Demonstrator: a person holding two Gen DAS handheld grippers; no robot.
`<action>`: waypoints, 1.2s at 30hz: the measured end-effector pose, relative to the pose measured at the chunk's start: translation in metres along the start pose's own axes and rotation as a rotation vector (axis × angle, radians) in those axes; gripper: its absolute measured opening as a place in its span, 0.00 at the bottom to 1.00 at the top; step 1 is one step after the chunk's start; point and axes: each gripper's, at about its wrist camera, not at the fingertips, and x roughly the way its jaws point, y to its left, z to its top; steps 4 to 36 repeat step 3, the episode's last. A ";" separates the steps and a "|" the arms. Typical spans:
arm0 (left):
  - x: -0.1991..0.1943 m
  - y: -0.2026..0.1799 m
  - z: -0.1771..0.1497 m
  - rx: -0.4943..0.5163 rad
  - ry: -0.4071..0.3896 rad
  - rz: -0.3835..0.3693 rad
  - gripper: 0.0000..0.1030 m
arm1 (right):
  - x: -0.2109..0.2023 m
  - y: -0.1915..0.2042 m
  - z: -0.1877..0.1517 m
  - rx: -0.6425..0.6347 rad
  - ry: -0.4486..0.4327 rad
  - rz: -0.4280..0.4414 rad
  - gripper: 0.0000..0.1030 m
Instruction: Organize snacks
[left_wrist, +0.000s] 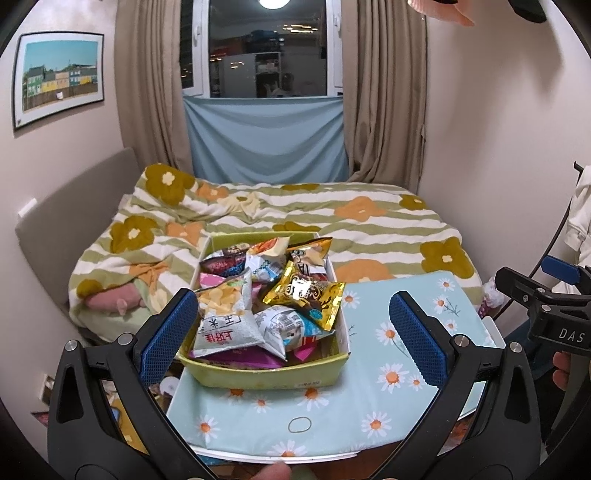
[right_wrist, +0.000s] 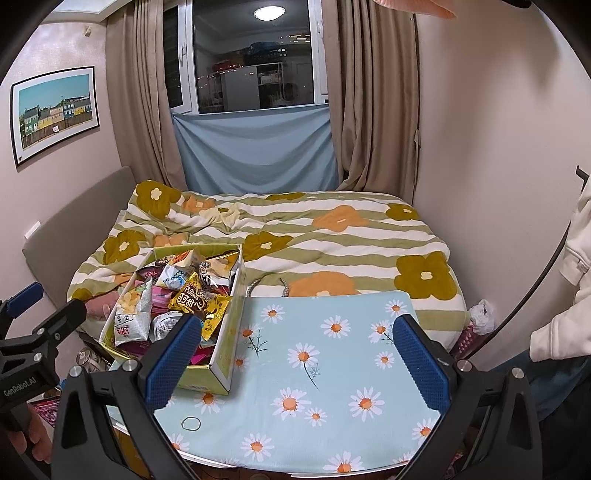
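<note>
- Tools: left tool (left_wrist: 293, 328) and right tool (right_wrist: 295, 354) both gape wide, grasping nothing, above the tabletop (right_wrist: 332, 369).
- Snacks (left_wrist: 258, 295) sit heaped in the yellow box (left_wrist: 266, 380) at the tabletop's left side.
- Stage: fits either gathered packets or a pile awaiting sorting; no move is settled.

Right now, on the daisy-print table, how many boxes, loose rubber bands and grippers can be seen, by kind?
Yellow-green cardboard box heaped with snack packets: 1
Thin rubber band loop lying on the daisy-print tablecloth: 1
Black grippers with blue pads, both open and empty: 2, left gripper and right gripper
Total: 4
The packets overlap too much to count.
</note>
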 end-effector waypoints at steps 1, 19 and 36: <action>0.000 0.001 0.000 0.003 -0.004 0.006 1.00 | 0.000 0.001 0.000 0.001 -0.001 -0.001 1.00; 0.001 0.002 0.000 0.004 -0.009 0.012 1.00 | 0.001 0.001 -0.001 0.002 -0.001 0.000 1.00; 0.001 0.002 0.000 0.004 -0.009 0.012 1.00 | 0.001 0.001 -0.001 0.002 -0.001 0.000 1.00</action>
